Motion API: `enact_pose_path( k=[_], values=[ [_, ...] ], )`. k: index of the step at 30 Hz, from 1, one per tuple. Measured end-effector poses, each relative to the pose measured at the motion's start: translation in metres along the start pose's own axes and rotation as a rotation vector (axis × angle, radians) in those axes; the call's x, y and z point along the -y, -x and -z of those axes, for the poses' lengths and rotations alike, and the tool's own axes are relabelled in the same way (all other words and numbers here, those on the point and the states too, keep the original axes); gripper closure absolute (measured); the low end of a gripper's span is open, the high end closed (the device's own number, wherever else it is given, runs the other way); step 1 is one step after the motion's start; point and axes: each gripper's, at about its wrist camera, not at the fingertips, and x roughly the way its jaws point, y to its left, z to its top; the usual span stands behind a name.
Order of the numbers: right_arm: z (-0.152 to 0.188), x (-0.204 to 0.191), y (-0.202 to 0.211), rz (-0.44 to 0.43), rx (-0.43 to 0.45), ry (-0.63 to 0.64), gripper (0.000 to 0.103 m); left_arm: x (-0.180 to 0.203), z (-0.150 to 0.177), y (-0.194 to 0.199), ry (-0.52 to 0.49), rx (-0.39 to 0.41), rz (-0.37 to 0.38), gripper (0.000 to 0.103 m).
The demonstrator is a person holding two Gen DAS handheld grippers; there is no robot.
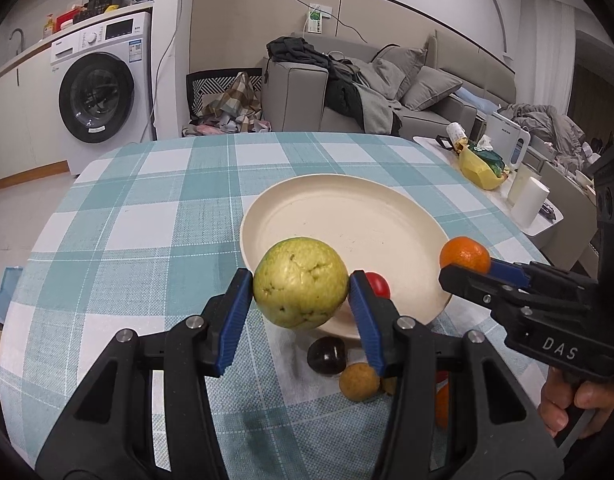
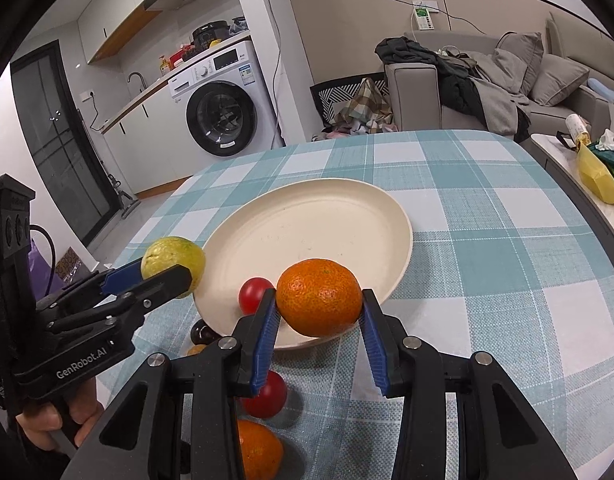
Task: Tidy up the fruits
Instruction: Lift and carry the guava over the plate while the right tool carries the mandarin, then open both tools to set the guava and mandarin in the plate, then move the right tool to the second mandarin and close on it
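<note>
My left gripper (image 1: 301, 292) holds a round yellow-green guava with a bumpy skin (image 1: 300, 282) between its blue pads, lifted above the near left rim of the round cream plate (image 1: 347, 216). This plate lies on the table with the blue and white checked cloth (image 1: 147, 200). A small red tomato (image 1: 378, 284) is at the plate's near rim. Near the table's front edge lie a dark glossy fruit (image 1: 326, 355), a small round brown fruit (image 1: 359, 381), another red tomato (image 2: 267, 396) and an orange tangerine (image 2: 259, 450). My right gripper (image 2: 319, 320) clamps a second orange tangerine (image 2: 319, 297) over the plate's near right rim.
</note>
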Motion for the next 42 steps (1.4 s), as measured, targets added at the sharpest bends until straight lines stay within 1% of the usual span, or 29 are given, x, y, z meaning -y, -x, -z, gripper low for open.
enact_pose_path(
  k=[9, 13, 15, 17, 19, 21, 22, 23, 24, 26, 28, 30, 31, 34, 39, 42],
  values=[
    [-0.001, -0.001, -0.006, 0.004, -0.012, 0.001, 0.062, 0.01, 0.0, -0.013, -0.027, -0.013, -0.008, 0.056],
    [0.001, -0.004, -0.007, 0.008, -0.024, 0.013, 0.062, 0.012, 0.001, -0.013, -0.042, -0.011, -0.011, 0.056],
    [0.001, -0.006, -0.005, 0.014, -0.017, 0.025, 0.061, 0.013, 0.001, -0.01, -0.043, -0.012, -0.009, 0.056],
    [0.001, -0.006, 0.0, 0.007, 0.009, 0.027, 0.056, 0.012, 0.001, -0.007, -0.04, -0.014, -0.005, 0.055],
    [0.0, -0.008, 0.007, 0.001, 0.036, 0.039, 0.054, 0.01, 0.002, -0.002, -0.038, -0.01, -0.006, 0.052],
    [-0.001, -0.01, 0.012, 0.015, 0.044, 0.058, 0.054, 0.008, 0.003, 0.005, -0.035, -0.009, -0.018, 0.034],
    [0.0, -0.01, 0.014, 0.016, 0.043, 0.062, 0.052, 0.008, 0.004, 0.01, -0.035, -0.002, -0.02, 0.03],
    [0.0, -0.01, 0.016, 0.016, 0.039, 0.065, 0.047, 0.007, 0.005, 0.016, -0.034, 0.008, -0.02, 0.022],
    [0.001, -0.011, 0.018, 0.012, 0.034, 0.069, 0.043, 0.006, 0.006, 0.021, -0.034, 0.015, -0.022, 0.02],
    [0.004, -0.011, 0.023, -0.003, 0.034, 0.081, 0.022, 0.006, 0.009, 0.032, -0.046, 0.029, -0.031, 0.019],
    [0.007, -0.013, 0.029, -0.005, 0.034, 0.101, 0.013, 0.004, 0.012, 0.041, -0.051, 0.036, -0.047, 0.014],
    [0.009, -0.016, 0.032, 0.001, 0.02, 0.12, 0.008, 0.002, 0.016, 0.049, -0.048, 0.042, -0.052, 0.0],
    [0.01, -0.017, 0.034, 0.001, 0.014, 0.128, 0.004, 0.0, 0.019, 0.054, -0.042, 0.052, -0.054, 0.0],
    [0.015, -0.019, 0.037, 0.011, -0.003, 0.156, 0.0, -0.002, 0.023, 0.062, -0.036, 0.054, -0.069, 0.0],
    [0.024, -0.019, 0.037, 0.039, -0.06, 0.186, 0.0, 0.0, 0.033, 0.074, -0.039, 0.042, -0.063, 0.0],
    [0.031, -0.018, 0.04, 0.038, -0.072, 0.194, 0.0, 0.006, 0.037, 0.078, -0.055, 0.036, -0.061, 0.0]
  ],
)
